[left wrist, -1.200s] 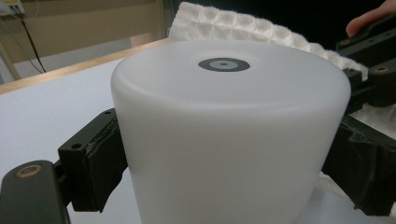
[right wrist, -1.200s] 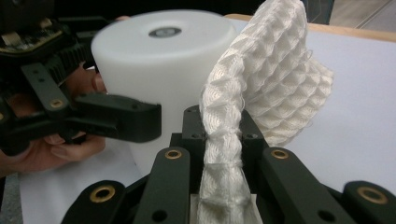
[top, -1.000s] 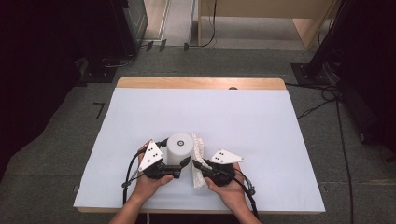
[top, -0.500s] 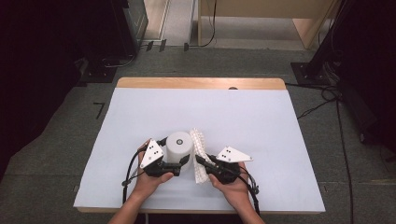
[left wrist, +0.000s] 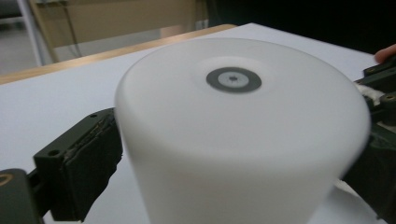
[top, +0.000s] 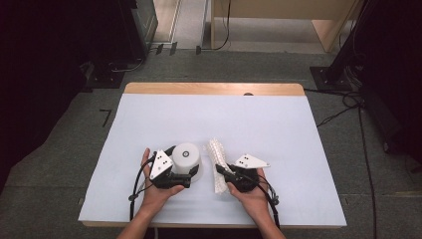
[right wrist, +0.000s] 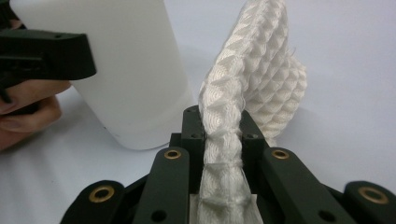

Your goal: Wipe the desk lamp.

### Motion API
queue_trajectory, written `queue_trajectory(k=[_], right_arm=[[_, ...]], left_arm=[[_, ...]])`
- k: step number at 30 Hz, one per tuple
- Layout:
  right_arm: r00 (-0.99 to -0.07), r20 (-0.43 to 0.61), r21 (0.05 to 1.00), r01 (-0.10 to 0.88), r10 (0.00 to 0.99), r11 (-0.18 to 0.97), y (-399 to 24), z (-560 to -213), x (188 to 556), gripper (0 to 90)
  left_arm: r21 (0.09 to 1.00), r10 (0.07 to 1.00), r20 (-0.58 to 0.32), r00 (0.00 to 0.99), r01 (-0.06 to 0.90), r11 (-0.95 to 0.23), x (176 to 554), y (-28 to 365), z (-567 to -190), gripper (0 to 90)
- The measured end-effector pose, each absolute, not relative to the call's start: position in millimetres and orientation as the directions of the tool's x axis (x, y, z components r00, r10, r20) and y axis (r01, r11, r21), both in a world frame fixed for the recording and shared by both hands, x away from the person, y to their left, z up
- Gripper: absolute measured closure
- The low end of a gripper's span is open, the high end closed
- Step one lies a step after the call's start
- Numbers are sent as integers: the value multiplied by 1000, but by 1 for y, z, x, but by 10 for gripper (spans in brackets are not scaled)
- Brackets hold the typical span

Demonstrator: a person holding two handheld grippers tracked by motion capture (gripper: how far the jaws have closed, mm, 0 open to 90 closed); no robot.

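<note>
- Right gripper (right wrist: 223,135): jaws pressed together on a cloth (right wrist: 252,79), pinched through its fold; strip rising between the jaws, away from the camera.
- Cloth: white, waffle-textured, soft, bunched into a long strip; frayed threads along one edge. In the high view, cloth (top: 217,162) lying with long axis running away from the person, near end at the right gripper (top: 230,175), far end free on the table.
- Left gripper (left wrist: 224,154): jaws clamped on either side of a cup (left wrist: 238,135), one pad against each flank; contact on the far side blurred, so probably, not certainly, full.
- Cup: white, smooth, matte, round, slightly tapered, apparently standing upside down, flat top bearing a small grey ring. In the high view, cup (top: 186,158) just ahead of the left gripper (top: 185,175), near the table's front edge.
- Key relation: cloth just beside the cup on the person's right, apart by a narrow gap; nearest to the right hand (top: 249,191). Judged next move: cloth carried sideways to the cup's wall, cup steadied by the left hand (top: 157,191).
- Table (top: 298,129): flat, covered by a pale sheet, wooden strip showing along the far edge.
</note>
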State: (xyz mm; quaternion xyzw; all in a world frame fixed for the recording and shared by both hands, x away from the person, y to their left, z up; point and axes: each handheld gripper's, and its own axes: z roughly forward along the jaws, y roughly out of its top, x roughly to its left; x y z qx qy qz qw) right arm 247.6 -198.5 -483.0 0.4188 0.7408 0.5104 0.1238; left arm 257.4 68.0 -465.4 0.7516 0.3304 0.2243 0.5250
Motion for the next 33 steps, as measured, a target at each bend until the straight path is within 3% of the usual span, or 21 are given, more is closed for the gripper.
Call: queue_trajectory(k=[5, 10, 14, 19, 21, 24, 33], right_arm=[[-616, 243, 861, 493, 749, 126, -200, -484, 248, 784], [-625, 259, 855, 504, 736, 126, -196, -485, 248, 780], [-665, 261, 846, 507, 700, 166, -189, -488, 248, 783], [-696, 253, 836, 507, 672, 210, -177, -493, 246, 788], [-698, 258, 836, 508, 668, 208, -176, -493, 246, 790], [-719, 283, 848, 497, 635, 185, -175, -488, 244, 792], [-751, 231, 899, 408, 618, 160, -179, -465, 238, 793]], left_arm=[[936, 806, -8, 592, 288, -202, 247, 55, -465, 0], [926, 853, 48, 519, 297, -233, 242, 42, -464, 77], [930, 829, 14, 559, 297, -216, 248, 50, -464, 87], [942, 743, -164, 649, 327, -78, 262, 75, -458, 90], [945, 710, -196, 676, 324, -48, 265, 82, -455, 91], [951, 691, -172, 702, 301, -69, 266, 83, -454, 91], [950, 611, -99, 786, 258, -178, 262, 70, -458, 92]])
